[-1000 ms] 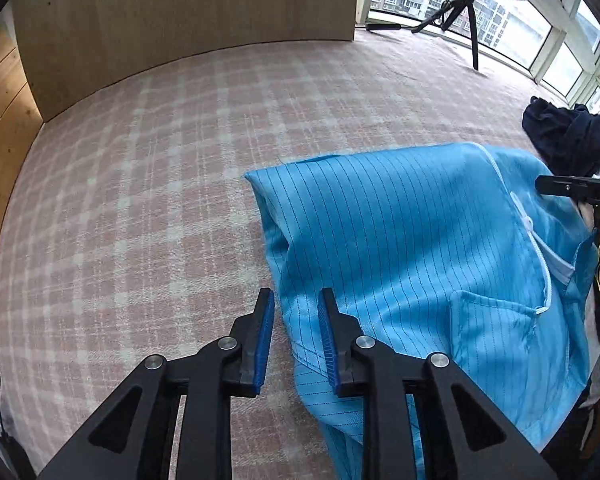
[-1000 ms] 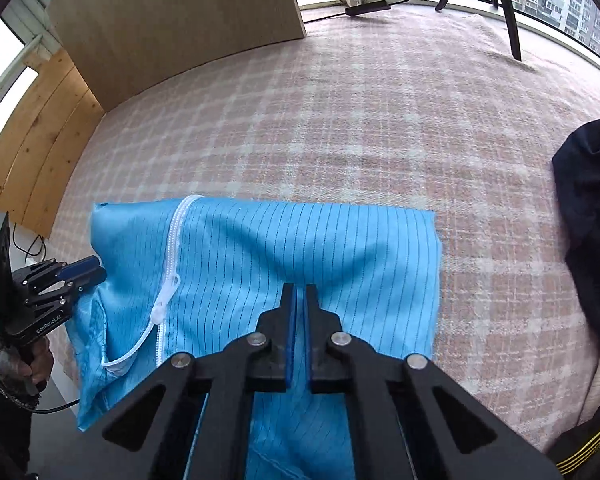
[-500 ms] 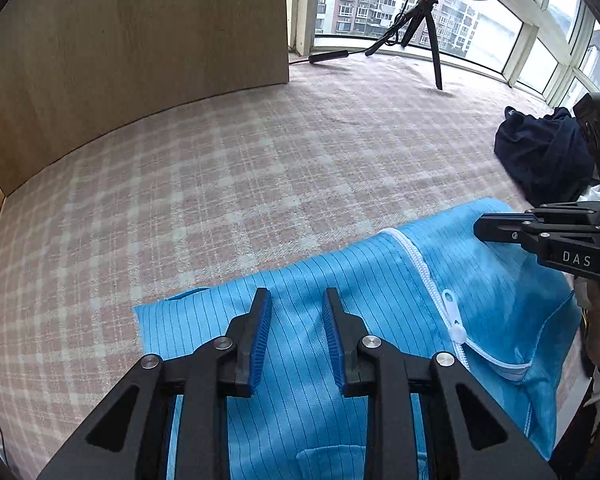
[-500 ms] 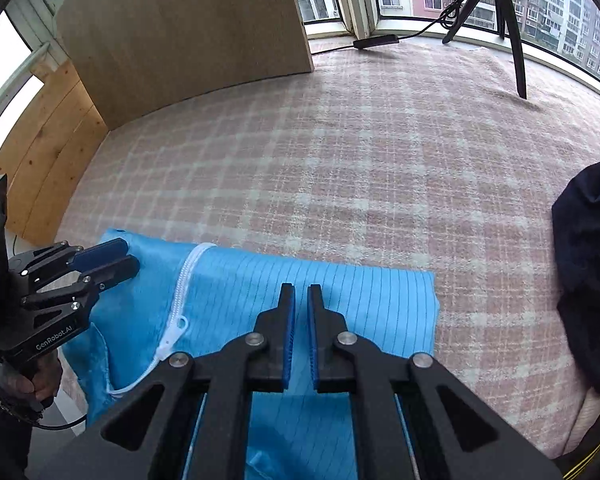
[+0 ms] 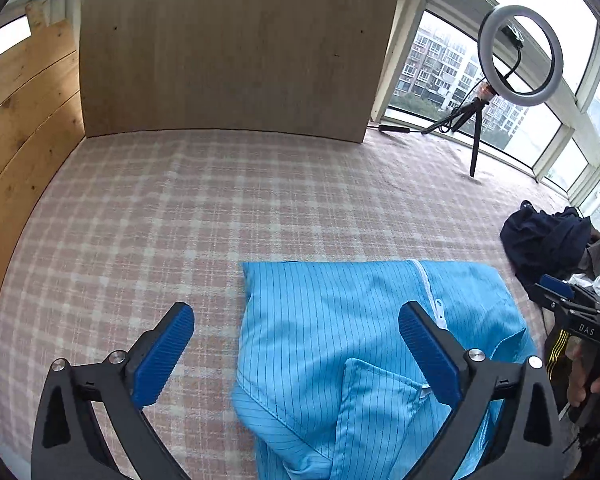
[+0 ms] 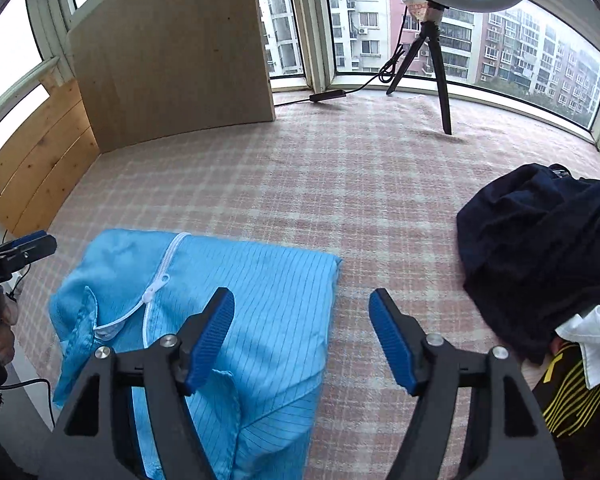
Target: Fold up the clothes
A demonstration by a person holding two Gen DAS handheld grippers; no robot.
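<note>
My left gripper (image 5: 296,356) stands wide, and its jaws are opening at this moment. Its blue ribbed pads (image 5: 162,360) press on nothing; they hang above the cloth. Between and under them I see the bright blue striped garment with a white zipper (image 5: 340,320). It lies folded on the surface covered with a pink and white checked cloth (image 5: 220,208), in the lower middle of the left wrist frame. Its left edge runs almost straight down the frame, between the two pads. A small blue flap, perhaps a pocket, lies at the lower middle, but I cannot tell for sure what it is.

My right gripper (image 6: 302,340) is also apart, less wide, and its jaws are opening too. Nothing is gripped between them. In the right wrist frame the same garment (image 6: 240,300) sits at the lower left, and its right edge is under the left pad. The right pad hangs over the bare checked cloth (image 6: 340,180).

A dark navy crumpled pile of clothing (image 6: 540,256) lies at the right of this frame, apart from the blue garment. At the top I see a white ring light on a black tripod (image 5: 520,56) near the windows, and a pale wooden board (image 5: 236,48) stands at the far edge.
</note>
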